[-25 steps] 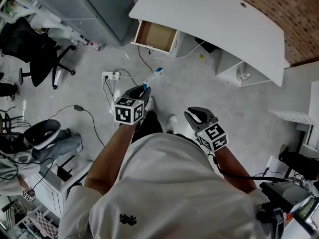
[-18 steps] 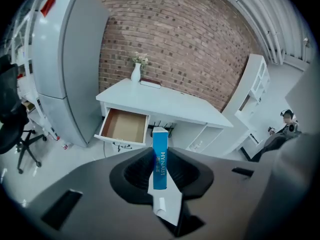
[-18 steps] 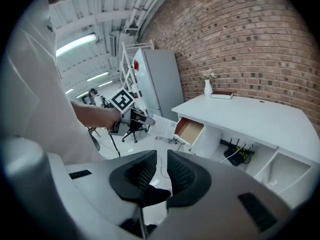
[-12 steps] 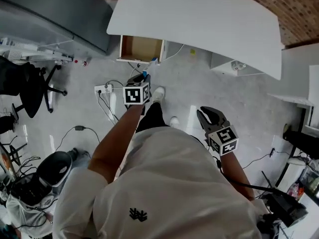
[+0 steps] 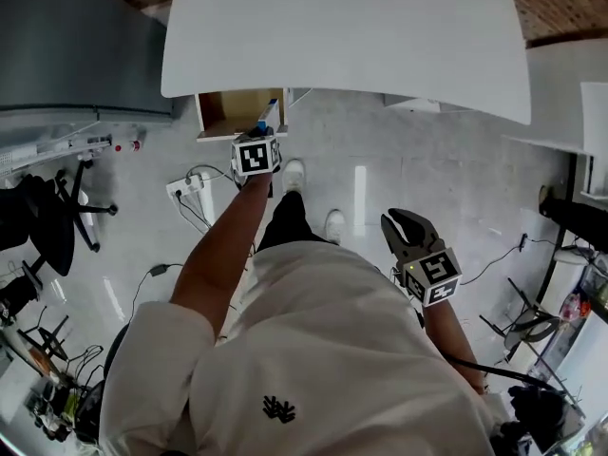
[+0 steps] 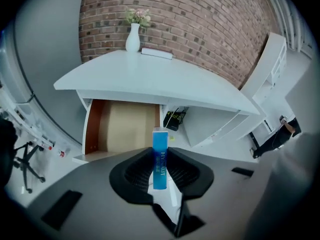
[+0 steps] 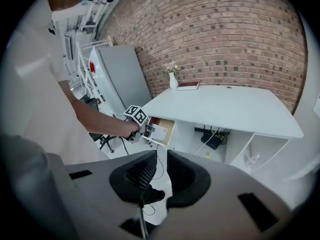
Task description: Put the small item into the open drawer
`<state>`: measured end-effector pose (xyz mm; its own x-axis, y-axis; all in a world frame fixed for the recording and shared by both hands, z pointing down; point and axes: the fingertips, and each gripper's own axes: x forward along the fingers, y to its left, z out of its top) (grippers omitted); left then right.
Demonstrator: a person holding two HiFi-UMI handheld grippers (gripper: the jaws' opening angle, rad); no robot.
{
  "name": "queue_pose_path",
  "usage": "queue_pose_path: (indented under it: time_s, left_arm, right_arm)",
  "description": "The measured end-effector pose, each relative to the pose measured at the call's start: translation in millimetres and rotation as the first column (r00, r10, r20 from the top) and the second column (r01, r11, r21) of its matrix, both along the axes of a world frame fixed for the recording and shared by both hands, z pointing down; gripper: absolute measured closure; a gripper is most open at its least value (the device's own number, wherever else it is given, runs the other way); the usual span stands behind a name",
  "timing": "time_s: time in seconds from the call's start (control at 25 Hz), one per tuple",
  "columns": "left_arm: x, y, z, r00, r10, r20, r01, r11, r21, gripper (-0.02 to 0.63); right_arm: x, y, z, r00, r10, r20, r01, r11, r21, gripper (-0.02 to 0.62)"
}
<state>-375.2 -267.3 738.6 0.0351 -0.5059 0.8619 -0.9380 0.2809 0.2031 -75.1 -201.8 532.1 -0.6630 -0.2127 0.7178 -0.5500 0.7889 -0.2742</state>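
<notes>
Step in hand: the small item was being carried to the open drawer; I judged this to be the last reach before letting go.
Drawer: the open drawer (image 6: 127, 126) stood pulled out under the left end of the desk (image 5: 342, 36). It had a brown wall on its left and a pale wooden floor that lay bare.
Left claw: the left claw (image 5: 265, 133) was clenched on the lower end of the small item (image 6: 160, 159), with the arm stretched forward toward the drawer's front.
Item's place: it was in that claw, in the air at the drawer's front right corner, just below the desk's edge. As far as I could judge, it was not yet down inside.
Doing it well: the reach probably called for a small shift left and forward, so that the item hung over the bare floor, clear of the front rim and of the desk's edge above. Lowering it close to the floor before releasing looked wise, since so tall and thin a thing would likely topple if dropped on end.
Right claw: the right claw (image 7: 159, 171) hung well apart at the person's right side. It was released, its jaws a little apart with nothing between them, and looked best left out of the way.
Item's look: it was a slim, long carton with a square top end. Its narrow face was bright blue with pale lettering running along it, and its broad faces were white. It stood out lengthwise beyond the jaws. It looked like light, stiff card, so a modest squeeze should have been enough.
</notes>
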Motion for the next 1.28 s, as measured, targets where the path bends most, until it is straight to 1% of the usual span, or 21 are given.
queue_pose_path:
  time_s: [0.2, 0.36, 0.52, 0.56, 0.64, 0.8, 0.84, 0.92, 0.96, 1.0, 1.08, 1.12, 1.2, 1.28]
  left_arm:
    - [-5, -27, 45, 1.000, 0.013, -0.004, -0.014, 0.997, -0.074, 0.514]
    - [-4, -41, 83, 1.000, 0.026, -0.005, -0.027, 0.991, -0.127, 0.514]
    - [-2, -53, 115, 1.000, 0.016, -0.015, -0.018, 0.986, -0.164, 0.514]
    - [-4, -57, 119, 1.000, 0.017, -0.005, -0.018, 0.985, -0.170, 0.514]
    - [-13, -63, 122, 0.999, 0.032, 0.040, -0.024, 0.981, -0.192, 0.513]
    - [-18, -70, 132, 0.997, 0.045, 0.068, -0.029, 0.975, -0.220, 0.511]
    - [-12, -70, 139, 0.999, 0.038, 0.037, -0.029, 0.974, -0.226, 0.511]
    - [3, -69, 154, 0.999, 0.020, -0.050, -0.031, 0.972, -0.232, 0.509]
    - [5, -70, 158, 0.998, 0.020, -0.065, -0.034, 0.972, -0.233, 0.508]
    - [3, -71, 158, 0.998, 0.027, -0.058, -0.040, 0.972, -0.232, 0.506]
    - [-6, -74, 151, 0.999, 0.055, 0.002, -0.053, 0.972, -0.229, 0.503]
    - [-6, -74, 149, 0.998, 0.063, 0.016, -0.058, 0.972, -0.227, 0.502]
    - [0, -73, 148, 0.998, 0.066, -0.001, -0.064, 0.974, -0.218, 0.487]
    - [8, -72, 150, 0.997, 0.063, -0.038, -0.069, 0.977, -0.202, 0.472]
  right_arm:
    - [5, -11, 6, 0.996, 0.079, -0.032, -0.080, 0.996, -0.031, 0.510]
    - [13, -13, 15, 0.987, 0.148, -0.065, -0.151, 0.987, -0.056, 0.510]
    - [15, -16, 19, 0.981, 0.177, -0.083, -0.183, 0.980, -0.083, 0.509]
    - [14, -16, 20, 0.979, 0.181, -0.088, -0.189, 0.978, -0.088, 0.510]
    - [13, -17, 23, 0.977, 0.190, -0.098, -0.200, 0.975, -0.094, 0.509]
    - [17, -13, 27, 0.972, 0.202, -0.122, -0.215, 0.971, -0.108, 0.510]
    - [18, -11, 28, 0.971, 0.205, -0.127, -0.219, 0.969, -0.112, 0.510]
    - [17, -9, 30, 0.969, 0.207, -0.132, -0.222, 0.968, -0.117, 0.511]
    - [15, -9, 31, 0.969, 0.206, -0.134, -0.222, 0.968, -0.119, 0.510]
    - [15, -8, 32, 0.969, 0.205, -0.135, -0.222, 0.967, -0.121, 0.509]
    - [16, -6, 32, 0.969, 0.207, -0.136, -0.224, 0.967, -0.125, 0.510]
    - [17, -5, 32, 0.969, 0.208, -0.135, -0.225, 0.966, -0.127, 0.511]
    - [19, -2, 31, 0.969, 0.208, -0.132, -0.224, 0.966, -0.126, 0.510]
    - [19, -2, 32, 0.971, 0.206, -0.125, -0.221, 0.968, -0.120, 0.510]
